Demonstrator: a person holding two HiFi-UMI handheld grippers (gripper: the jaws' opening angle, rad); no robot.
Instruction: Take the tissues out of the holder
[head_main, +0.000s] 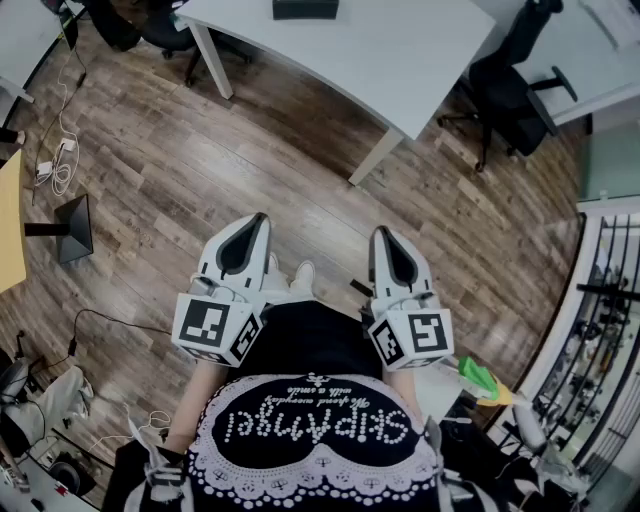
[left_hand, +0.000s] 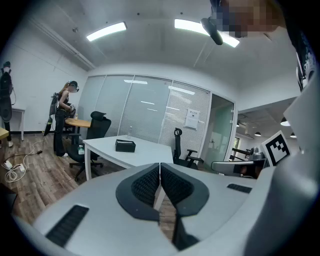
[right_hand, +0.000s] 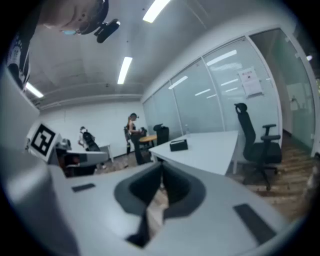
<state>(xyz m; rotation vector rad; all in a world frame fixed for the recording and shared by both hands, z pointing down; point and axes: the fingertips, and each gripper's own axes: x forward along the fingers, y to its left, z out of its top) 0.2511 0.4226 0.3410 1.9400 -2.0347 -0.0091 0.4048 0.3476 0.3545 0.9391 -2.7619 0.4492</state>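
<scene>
Nothing of the job is done yet. Nearest to the person, two claws are held out over the wooden floor (head_main: 200, 170). The left claw (head_main: 254, 226) has its jaws pressed together on nothing, and the right claw (head_main: 386, 238) is likewise closed and empty.

Well beyond them stands one white table (head_main: 420, 60), and near its far edge sits a single black tissue holder (head_main: 305, 8), untouched. Whether a tissue pokes out of it is too small to tell.

Two black office chairs flank that table, one to the left (head_main: 160, 30) and one to the right (head_main: 510, 90).

I'd judge everything remains: walking up, reaching the holder and pulling the tissues out.
</scene>
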